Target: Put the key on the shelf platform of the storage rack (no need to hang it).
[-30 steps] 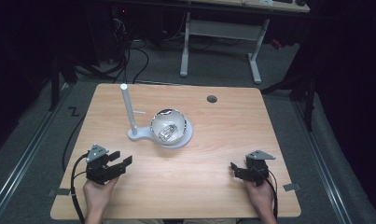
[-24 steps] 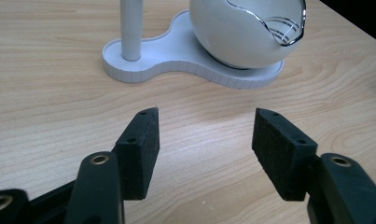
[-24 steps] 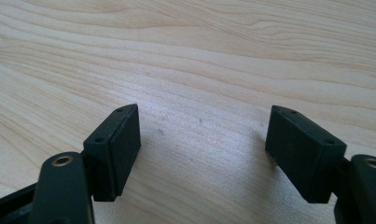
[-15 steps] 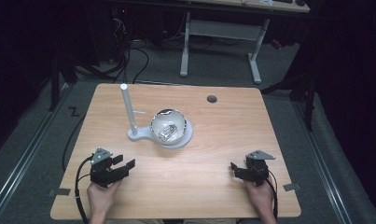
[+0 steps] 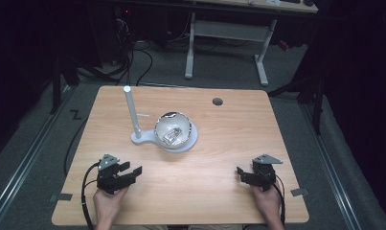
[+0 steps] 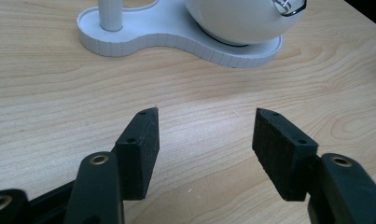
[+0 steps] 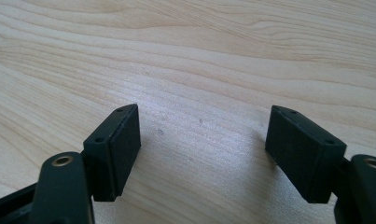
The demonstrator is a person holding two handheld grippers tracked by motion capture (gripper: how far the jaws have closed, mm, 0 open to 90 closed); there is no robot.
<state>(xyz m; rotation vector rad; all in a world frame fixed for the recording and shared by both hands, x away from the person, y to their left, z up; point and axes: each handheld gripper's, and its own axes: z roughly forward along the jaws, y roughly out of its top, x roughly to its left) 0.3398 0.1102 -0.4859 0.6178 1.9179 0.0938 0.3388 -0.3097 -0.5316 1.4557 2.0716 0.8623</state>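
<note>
A white stand [image 5: 167,142] sits mid-table, with an upright post [image 5: 131,113] on its left end and a white bowl [image 5: 174,129] on its right end. Shiny metal pieces [image 5: 171,136] lie inside the bowl. My left gripper [image 5: 131,170] rests near the front left of the table, open and holding nothing, pointing toward the stand. In the left gripper view its jaws [image 6: 204,126] frame bare wood, with the stand's base [image 6: 176,39] and the bowl [image 6: 241,21] beyond them. My right gripper [image 5: 240,173] rests at the front right, open over bare wood [image 7: 202,126].
The wooden table [image 5: 229,139] has a round cable hole [image 5: 217,101] at the back right. A black cable [image 5: 87,189] trails from the left gripper. Beyond the table stand a white desk frame [image 5: 226,33] and cables on the dark floor.
My left gripper has slid slightly toward the near edge of the table. The right gripper has not moved.
</note>
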